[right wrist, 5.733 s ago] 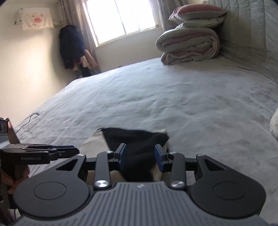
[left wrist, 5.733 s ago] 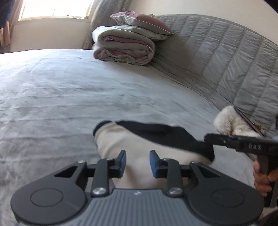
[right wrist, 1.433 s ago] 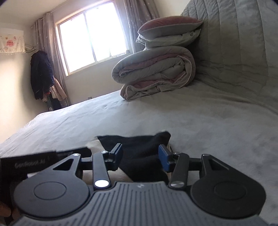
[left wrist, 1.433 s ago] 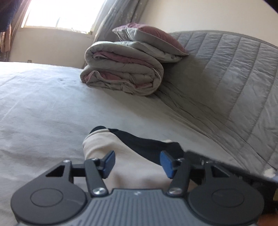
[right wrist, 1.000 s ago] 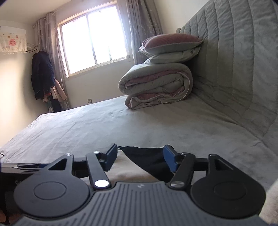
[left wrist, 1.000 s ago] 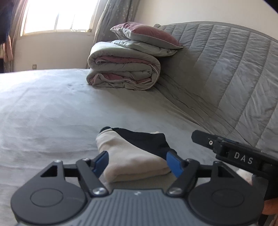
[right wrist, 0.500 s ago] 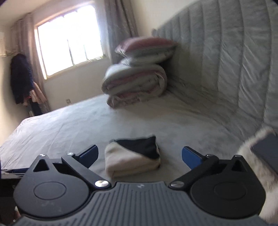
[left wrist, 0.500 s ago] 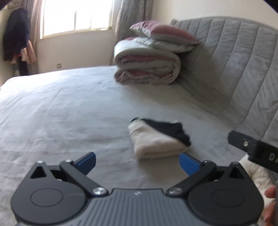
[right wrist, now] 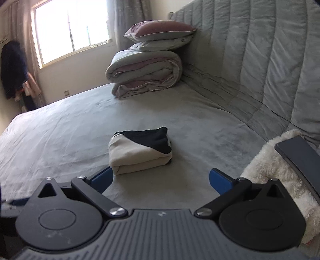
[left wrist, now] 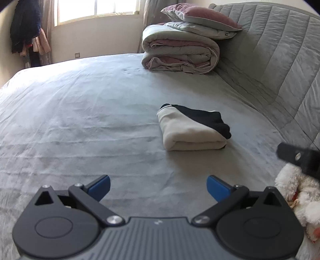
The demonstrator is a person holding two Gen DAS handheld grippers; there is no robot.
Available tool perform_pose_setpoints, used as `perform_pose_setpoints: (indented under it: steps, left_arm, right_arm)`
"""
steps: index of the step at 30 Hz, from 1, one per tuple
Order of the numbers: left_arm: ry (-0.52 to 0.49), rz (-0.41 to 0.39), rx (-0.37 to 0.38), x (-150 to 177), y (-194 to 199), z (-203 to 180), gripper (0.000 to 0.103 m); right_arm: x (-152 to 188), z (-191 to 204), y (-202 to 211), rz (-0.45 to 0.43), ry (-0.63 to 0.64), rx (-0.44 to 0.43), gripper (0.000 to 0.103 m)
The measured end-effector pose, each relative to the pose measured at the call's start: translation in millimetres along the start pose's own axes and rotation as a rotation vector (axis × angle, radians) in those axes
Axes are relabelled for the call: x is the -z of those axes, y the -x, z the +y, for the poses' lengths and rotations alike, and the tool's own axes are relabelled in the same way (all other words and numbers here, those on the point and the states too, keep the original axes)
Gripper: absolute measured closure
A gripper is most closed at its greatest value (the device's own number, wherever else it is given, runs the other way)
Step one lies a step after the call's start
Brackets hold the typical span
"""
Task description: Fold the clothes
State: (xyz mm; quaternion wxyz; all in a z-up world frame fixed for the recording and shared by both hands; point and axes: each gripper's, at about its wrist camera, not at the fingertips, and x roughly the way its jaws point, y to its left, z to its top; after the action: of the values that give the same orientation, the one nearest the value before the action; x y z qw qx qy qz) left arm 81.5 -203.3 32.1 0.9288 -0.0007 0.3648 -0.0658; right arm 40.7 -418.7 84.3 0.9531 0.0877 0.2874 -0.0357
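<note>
The folded garment [left wrist: 192,130] now lies released on the bed [left wrist: 80,120], both the left gripper [left wrist: 158,186] and the right gripper [right wrist: 161,179] pulled back near with jaws spread wide, so the fold looks finished.

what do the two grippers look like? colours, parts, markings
Both match. The left gripper and right gripper each have blue finger pads on black linkage arms with silver pivot screws, two round black discs, and a ribbed grey body with a small white mark. No cables, sleeves or hands show.

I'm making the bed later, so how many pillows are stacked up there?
2, both on the rolled duvet by the headboard: a pink-topped pillow on top, a grey pillow beneath it. Others may be hidden.
</note>
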Motion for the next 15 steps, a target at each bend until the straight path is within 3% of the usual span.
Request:
perform_pose_setpoints:
  steps: [15]
  left_arm:
    - [-0.012,0.027,-0.001,0.0,3.0,0.9,0.001]
  right_arm:
    - [6.0,-8.9,6.0,0.019,0.037,0.011,0.0]
